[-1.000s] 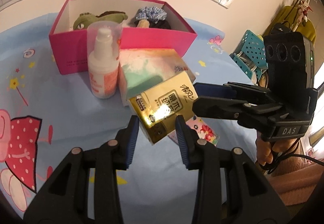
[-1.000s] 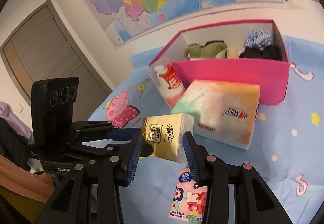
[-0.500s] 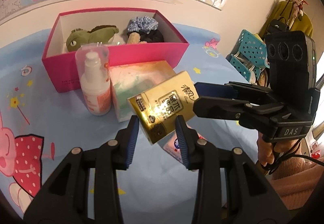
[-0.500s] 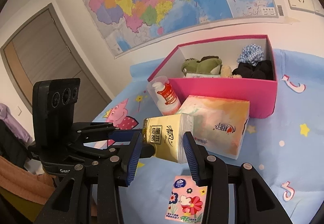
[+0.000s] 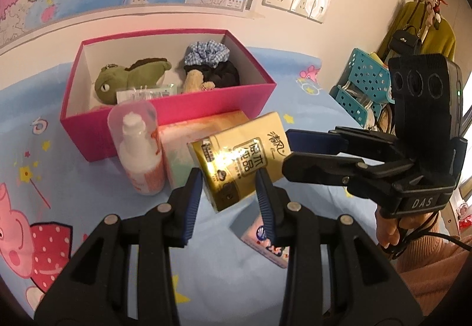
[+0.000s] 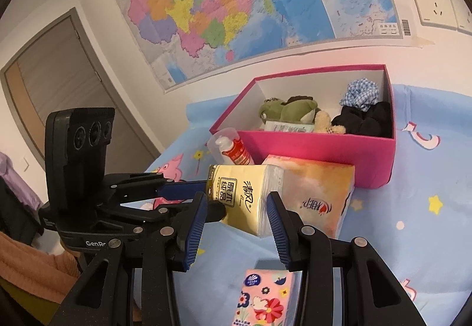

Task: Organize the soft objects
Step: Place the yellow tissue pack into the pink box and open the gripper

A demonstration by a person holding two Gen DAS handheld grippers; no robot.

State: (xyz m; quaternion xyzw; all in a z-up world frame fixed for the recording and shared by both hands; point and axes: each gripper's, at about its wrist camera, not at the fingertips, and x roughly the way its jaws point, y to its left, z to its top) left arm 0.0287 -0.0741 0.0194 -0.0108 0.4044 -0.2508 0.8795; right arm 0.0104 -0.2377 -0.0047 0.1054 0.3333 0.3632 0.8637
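Note:
A gold tissue pack [image 5: 240, 159] [image 6: 246, 197] hangs in the air above the blue cloth, in front of the pink box [image 5: 177, 113] [image 6: 318, 152]. My left gripper [image 5: 229, 193] and my right gripper [image 6: 236, 209] are both shut on the pack from opposite ends. The right gripper also shows in the left wrist view [image 5: 298, 152], the left one in the right wrist view [image 6: 203, 199]. The box holds a green plush toy [image 5: 129, 78], a checked scrunchie [image 5: 208, 51], a black cloth [image 5: 224, 75] and a small wipes pack [image 5: 144, 94].
An orange-and-white tissue box [image 6: 318, 196] and a capped spray bottle [image 5: 141, 152] stand just before the pink box. A floral pocket tissue pack [image 6: 265, 296] lies on the cloth below the grippers. A teal basket [image 5: 362, 84] stands off the right side.
Both grippers have lifted the gold tissue pack higher above the cloth; the pink box interior shows more from above. The grip on the pack is unchanged.

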